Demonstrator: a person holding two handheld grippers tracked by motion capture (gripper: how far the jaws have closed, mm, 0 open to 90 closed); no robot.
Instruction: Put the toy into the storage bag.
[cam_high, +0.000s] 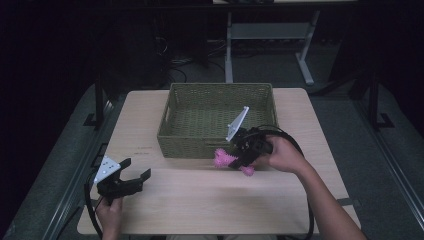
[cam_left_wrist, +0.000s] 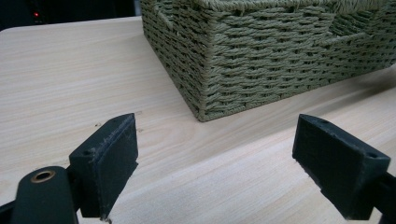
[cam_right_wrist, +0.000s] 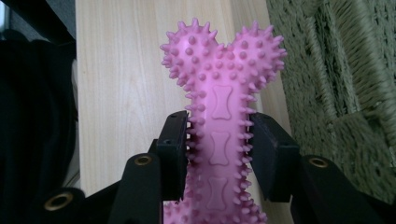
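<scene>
A pink spiky bone-shaped toy (cam_right_wrist: 219, 116) is clamped by its shaft between the jaws of my right gripper (cam_right_wrist: 218, 149). In the high view that gripper (cam_high: 240, 159) holds the pink toy (cam_high: 223, 159) just in front of the green woven basket (cam_high: 176, 134), close to its near wall. My left gripper (cam_high: 134, 175) rests low over the table near the front left corner, jaws wide apart with nothing between them. Through the left gripper view its fingers (cam_left_wrist: 109, 161) frame bare wood, with the basket's corner (cam_left_wrist: 205, 100) farther ahead.
The light wooden table (cam_high: 200, 200) has open room across its front half. The basket (cam_right_wrist: 345, 93) lies right beside the toy in the right gripper view. Beyond the table stand a dark floor and a metal desk frame (cam_high: 270, 35).
</scene>
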